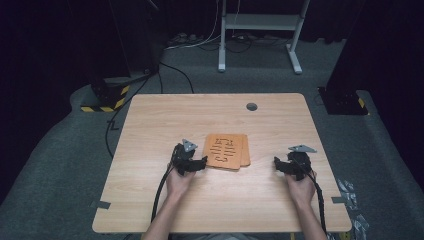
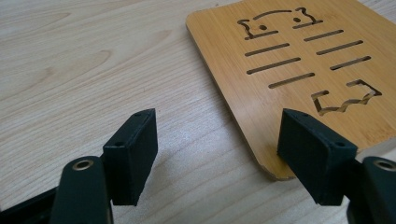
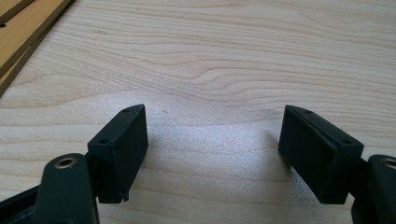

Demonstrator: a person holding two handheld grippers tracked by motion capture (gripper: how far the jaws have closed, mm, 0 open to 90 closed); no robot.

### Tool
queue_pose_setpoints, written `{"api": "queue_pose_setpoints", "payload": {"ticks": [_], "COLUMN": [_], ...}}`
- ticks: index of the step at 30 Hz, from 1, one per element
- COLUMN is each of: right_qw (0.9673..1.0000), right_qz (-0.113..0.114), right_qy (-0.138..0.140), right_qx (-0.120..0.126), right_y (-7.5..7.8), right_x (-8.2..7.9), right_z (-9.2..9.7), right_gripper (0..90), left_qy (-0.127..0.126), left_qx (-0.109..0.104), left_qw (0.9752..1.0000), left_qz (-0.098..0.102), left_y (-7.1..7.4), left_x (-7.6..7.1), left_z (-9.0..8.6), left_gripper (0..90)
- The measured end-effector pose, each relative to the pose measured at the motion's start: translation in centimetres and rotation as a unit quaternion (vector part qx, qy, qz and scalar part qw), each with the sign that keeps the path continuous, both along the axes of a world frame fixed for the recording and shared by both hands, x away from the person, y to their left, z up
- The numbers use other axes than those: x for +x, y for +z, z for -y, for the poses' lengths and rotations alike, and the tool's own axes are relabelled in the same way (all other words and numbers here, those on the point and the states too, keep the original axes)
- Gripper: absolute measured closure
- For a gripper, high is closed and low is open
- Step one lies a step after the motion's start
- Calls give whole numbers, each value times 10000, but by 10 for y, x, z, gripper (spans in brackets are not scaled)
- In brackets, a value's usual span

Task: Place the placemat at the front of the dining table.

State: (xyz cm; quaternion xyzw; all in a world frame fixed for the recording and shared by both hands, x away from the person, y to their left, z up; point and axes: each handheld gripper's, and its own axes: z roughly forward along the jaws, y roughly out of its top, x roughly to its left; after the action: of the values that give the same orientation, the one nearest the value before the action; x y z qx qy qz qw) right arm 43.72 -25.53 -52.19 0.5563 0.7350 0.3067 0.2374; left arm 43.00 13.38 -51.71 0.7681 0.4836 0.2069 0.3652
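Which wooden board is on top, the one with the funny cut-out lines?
Yes, the slotted board lies on top; the lower board only peeks out along its right side.

Pale matt wood-grain table [image 1: 150, 200], smooth bamboo boards [image 2: 299, 60], matt black jaws

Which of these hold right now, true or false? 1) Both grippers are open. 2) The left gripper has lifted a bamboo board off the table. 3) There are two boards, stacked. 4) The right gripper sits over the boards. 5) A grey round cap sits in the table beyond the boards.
1) True: the left gripper and the right gripper both stand with jaws spread wide.
2) False: the top bamboo board lies flat; one jaw only stands at its near corner.
3) True: a lower board shows from under the top one.
4) False: it is over bare table, the boards off to its side.
5) True: grey cap.
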Motion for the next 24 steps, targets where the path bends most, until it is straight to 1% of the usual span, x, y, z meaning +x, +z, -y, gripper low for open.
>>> {"api": "queue_pose_setpoints", "payload": {"ticks": [5, 10, 19, 20, 21, 24], "right_qw": [10000, 10000, 10000, 10000, 10000, 10000], "right_qz": [-11, -1, 6, 6, 1, 1], "right_qy": [-13, -2, 10, 10, -2, 1], "right_qx": [12, 1, -13, -13, 1, -2], "right_y": [0, 0, 0, 0, 0, 0], "right_x": [0, 0, 0, 0, 0, 0], "right_z": [0, 0, 0, 0, 0, 0], "right_gripper": [240, 240, 240, 240, 240, 240], "left_qy": [-8, -18, -36, -8, -39, -41], "left_qx": [-55, -8, 19, 16, 45, 37], "left_qw": [10000, 10000, 10000, 10000, 10000, 10000], "left_qz": [5, 45, 58, 42, 52, 64], "left_y": [-1, -2, -4, -4, -5, -5], "left_x": [1, 2, 3, 3, 3, 4], "left_z": [-1, 0, 0, 0, 0, -1], "left_gripper": [298, 318, 331, 331, 333, 338]}}
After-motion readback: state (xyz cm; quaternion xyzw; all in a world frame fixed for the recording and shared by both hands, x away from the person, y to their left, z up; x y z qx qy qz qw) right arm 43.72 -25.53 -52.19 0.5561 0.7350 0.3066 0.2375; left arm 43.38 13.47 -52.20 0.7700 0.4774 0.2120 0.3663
